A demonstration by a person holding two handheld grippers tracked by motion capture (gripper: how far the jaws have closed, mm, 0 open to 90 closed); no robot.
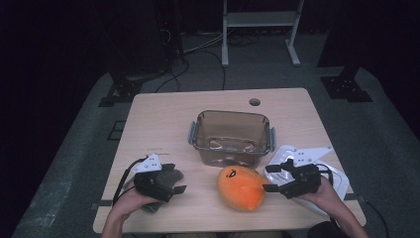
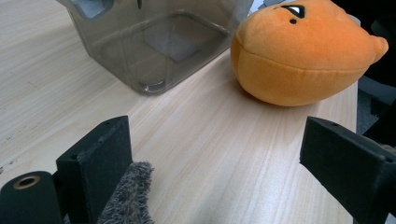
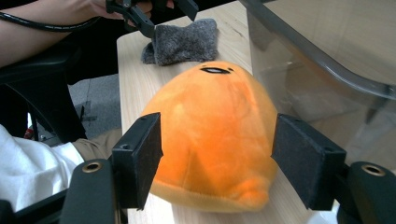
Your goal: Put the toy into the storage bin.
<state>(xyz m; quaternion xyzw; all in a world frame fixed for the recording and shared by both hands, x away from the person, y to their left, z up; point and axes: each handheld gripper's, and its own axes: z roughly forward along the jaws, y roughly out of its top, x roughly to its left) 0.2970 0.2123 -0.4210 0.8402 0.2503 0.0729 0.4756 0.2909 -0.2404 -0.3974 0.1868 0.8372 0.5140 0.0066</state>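
1. Black jaws of the right gripper (image 3: pixel 217 161) stand apart in the right gripper view, one on each flank of the orange plush toy (image 3: pixel 212 135). A sliver of gap shows on both sides, so they bracket the toy without clamping it.
2. From the high view the plush toy (image 1: pixel 241 187) lies on the table (image 1: pixel 158 124) at the near edge, directly in front of the clear plastic container (image 1: pixel 231 136) and just beside the right gripper (image 1: pixel 271 178).
3. Its long axis runs roughly across the table, pointed end toward the right gripper; the jaws come at it end-on, straddling the narrower part.
4. Right hand (image 1: pixel 322 194) is plainly the nearer one. The left gripper (image 1: pixel 173 181) sits well apart on the other side, resting over a grey fuzzy cloth (image 1: pixel 171 176).
5. Left gripper view: its jaws gape wide, nothing pressed between them; the cloth (image 2: pixel 128 196) only brushes the inner side of one jaw.
6. A clear lid (image 1: pixel 329 171) lies flat under the right hand, beside the container.
7. Judgement: closing on the toy looks like the next call. The container wall stands close behind the toy, so any lift must clear its rim; nothing else obstructs.
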